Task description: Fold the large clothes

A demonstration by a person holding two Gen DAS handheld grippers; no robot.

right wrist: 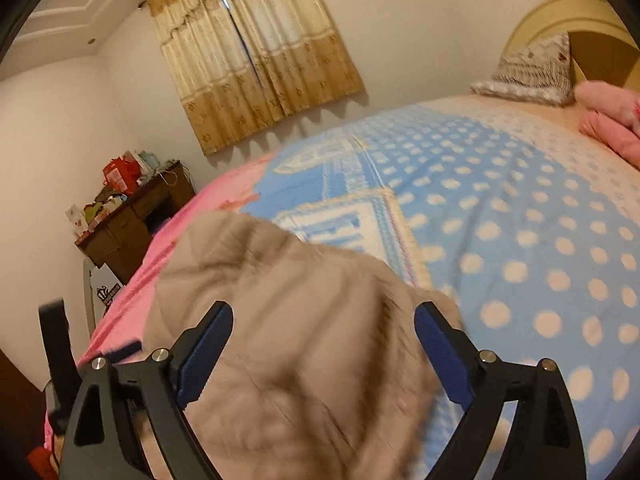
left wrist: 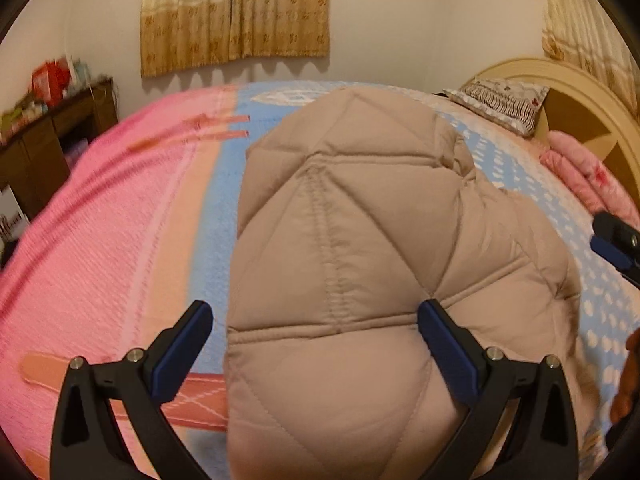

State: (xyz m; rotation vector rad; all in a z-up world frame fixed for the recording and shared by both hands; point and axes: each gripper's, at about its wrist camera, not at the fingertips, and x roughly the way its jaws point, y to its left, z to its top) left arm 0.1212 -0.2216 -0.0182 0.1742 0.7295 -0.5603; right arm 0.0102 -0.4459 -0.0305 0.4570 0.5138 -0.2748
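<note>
A beige quilted padded coat (left wrist: 360,248) lies folded into a bundle on the bed. My left gripper (left wrist: 316,320) is open, its jaws spread wide above the near end of the coat, holding nothing. The coat also shows blurred in the right wrist view (right wrist: 288,320), under my right gripper (right wrist: 324,320), which is open with its jaws wide apart. The right gripper's fingers (left wrist: 616,240) show at the right edge of the left wrist view. The left gripper's body (right wrist: 56,344) shows at the left edge of the right wrist view.
The bed carries a pink blanket (left wrist: 92,248) on the left and a blue spotted blanket (right wrist: 520,220) on the right. A patterned pillow (left wrist: 500,104), a pink quilt (left wrist: 588,176) and a curved headboard (left wrist: 580,96) are at the far right. A cluttered dark wooden desk (left wrist: 44,140) stands by the left wall.
</note>
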